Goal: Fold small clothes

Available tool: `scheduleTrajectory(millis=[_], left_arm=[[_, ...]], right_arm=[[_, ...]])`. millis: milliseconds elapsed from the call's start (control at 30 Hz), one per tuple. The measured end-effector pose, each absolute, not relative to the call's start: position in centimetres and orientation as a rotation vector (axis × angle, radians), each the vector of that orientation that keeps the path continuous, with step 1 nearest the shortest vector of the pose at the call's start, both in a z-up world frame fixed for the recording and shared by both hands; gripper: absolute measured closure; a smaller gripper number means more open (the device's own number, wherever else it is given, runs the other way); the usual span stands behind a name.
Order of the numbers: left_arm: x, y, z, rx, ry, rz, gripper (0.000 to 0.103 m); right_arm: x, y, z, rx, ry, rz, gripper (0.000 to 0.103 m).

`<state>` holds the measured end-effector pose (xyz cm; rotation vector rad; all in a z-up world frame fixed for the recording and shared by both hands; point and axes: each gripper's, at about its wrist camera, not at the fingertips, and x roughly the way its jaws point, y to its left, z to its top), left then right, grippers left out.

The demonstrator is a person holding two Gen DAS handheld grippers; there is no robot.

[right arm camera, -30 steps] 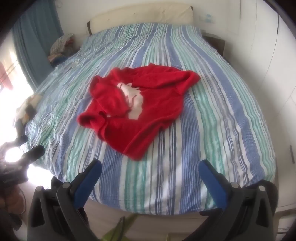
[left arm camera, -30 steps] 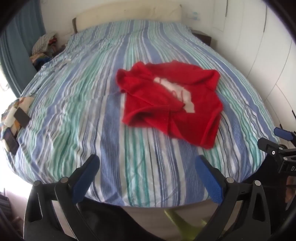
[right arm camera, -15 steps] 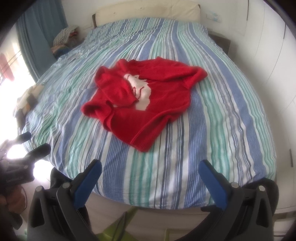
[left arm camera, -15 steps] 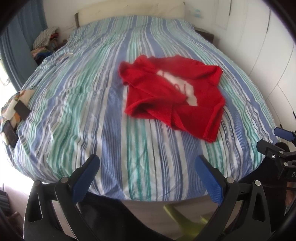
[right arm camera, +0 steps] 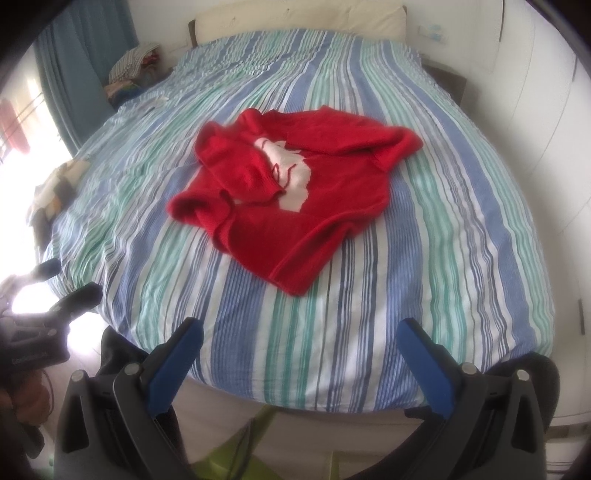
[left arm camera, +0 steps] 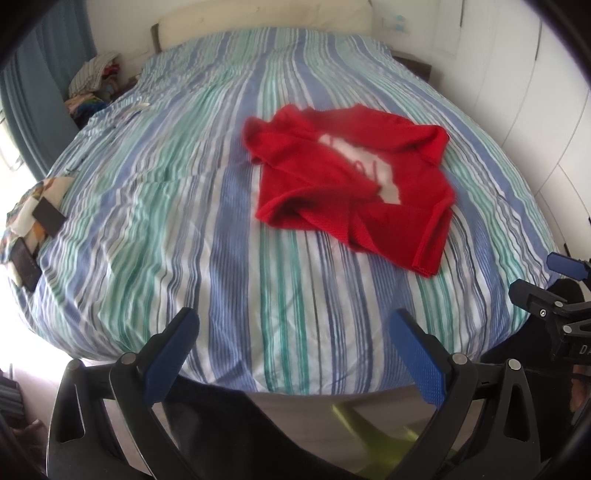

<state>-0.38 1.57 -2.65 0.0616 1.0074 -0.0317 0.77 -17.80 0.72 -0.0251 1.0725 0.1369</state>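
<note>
A small red sweater (left arm camera: 351, 181) with a white patch on its front lies crumpled on the striped bed cover (left arm camera: 177, 192), right of the middle. It also shows in the right wrist view (right arm camera: 295, 192), near the middle of the bed. My left gripper (left arm camera: 291, 354) is open and empty, held off the foot of the bed. My right gripper (right arm camera: 299, 362) is open and empty too, also off the foot edge. The right gripper shows at the right edge of the left wrist view (left arm camera: 554, 295). The left gripper shows at the left edge of the right wrist view (right arm camera: 48, 306).
A headboard with a cream pillow (left arm camera: 266, 18) stands at the far end. A pile of clothes (left arm camera: 96, 81) and a blue curtain (left arm camera: 40, 88) are at the far left. A patterned cloth (left arm camera: 29, 218) lies on the bed's left edge. White cupboards (right arm camera: 535, 122) line the right.
Both grippers have moved a little forward and up over the foot of the bed, so the sweater sits slightly nearer the centre of each view. The sweater has not been touched.
</note>
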Motion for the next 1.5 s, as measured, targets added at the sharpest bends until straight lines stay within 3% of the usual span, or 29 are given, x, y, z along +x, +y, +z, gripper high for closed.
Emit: scheduleTrajectory(millis=[1500], left_arm=[[-0.2,1.2,-4.2,0.070,1.049,-0.033,0.000]], right_arm=[[0.9,-17.7,-0.8,-0.019,1.113,0.131,0.000]])
